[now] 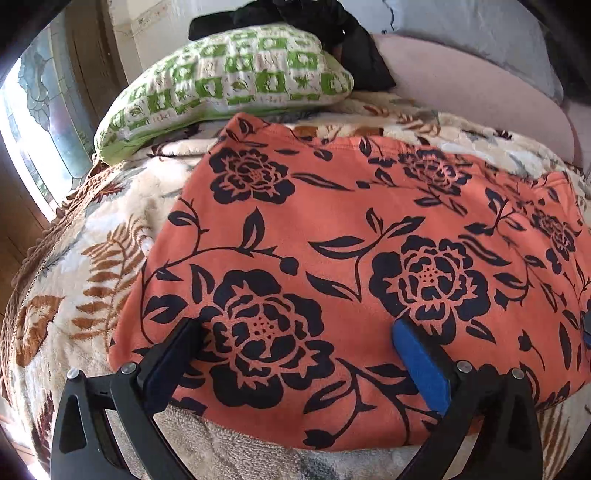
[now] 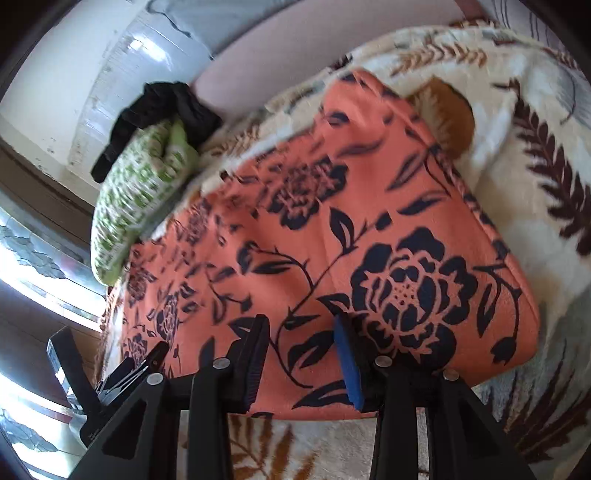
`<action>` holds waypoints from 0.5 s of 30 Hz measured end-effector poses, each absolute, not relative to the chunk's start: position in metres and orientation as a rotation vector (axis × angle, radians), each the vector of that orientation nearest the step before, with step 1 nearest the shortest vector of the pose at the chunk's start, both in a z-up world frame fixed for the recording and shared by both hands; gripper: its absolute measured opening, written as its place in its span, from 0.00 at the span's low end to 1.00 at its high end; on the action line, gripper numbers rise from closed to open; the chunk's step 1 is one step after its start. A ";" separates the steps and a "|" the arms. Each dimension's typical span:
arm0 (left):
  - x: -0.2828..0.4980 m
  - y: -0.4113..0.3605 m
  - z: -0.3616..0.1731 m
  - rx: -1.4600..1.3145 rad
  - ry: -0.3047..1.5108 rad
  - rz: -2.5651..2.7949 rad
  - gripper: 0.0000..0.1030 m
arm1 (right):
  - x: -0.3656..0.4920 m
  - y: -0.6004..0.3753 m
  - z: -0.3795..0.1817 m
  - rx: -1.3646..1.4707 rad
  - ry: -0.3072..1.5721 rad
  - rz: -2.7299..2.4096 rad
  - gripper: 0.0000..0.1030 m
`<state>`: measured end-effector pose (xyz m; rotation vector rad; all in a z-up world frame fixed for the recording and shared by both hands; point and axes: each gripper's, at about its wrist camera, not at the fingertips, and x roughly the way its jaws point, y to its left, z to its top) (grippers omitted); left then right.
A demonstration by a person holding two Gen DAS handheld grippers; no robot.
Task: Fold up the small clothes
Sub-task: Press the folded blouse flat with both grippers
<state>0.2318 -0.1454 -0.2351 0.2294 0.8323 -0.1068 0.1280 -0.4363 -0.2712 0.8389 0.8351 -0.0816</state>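
matt orange cloth garment point(image 1: 351, 236) on a fluffy fleece blanket point(image 1: 74, 295); tongs point(image 1: 297, 332) black plastic.

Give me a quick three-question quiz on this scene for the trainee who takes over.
1. True or false: the orange floral garment lies spread on the leaf-print blanket.
2. What sits on the green checked pillow? A) a black garment B) a white towel C) a book
3. Which hand-held gripper has its jaws wider apart: the left hand-held gripper or the right hand-held gripper?

Key: 1 true; 2 A, the black garment; 3 left.
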 end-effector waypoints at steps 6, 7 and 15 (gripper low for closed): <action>0.199 -0.141 -0.221 0.249 0.748 -0.118 1.00 | 0.052 -0.428 -0.227 0.829 0.697 -0.058 0.45; 0.188 -0.143 -0.217 0.271 0.722 -0.120 1.00 | 0.035 -0.428 -0.220 0.821 0.672 -0.048 0.51; 0.093 -0.167 -0.159 0.390 0.587 -0.277 1.00 | -0.075 -0.423 -0.198 0.699 0.597 -0.060 0.61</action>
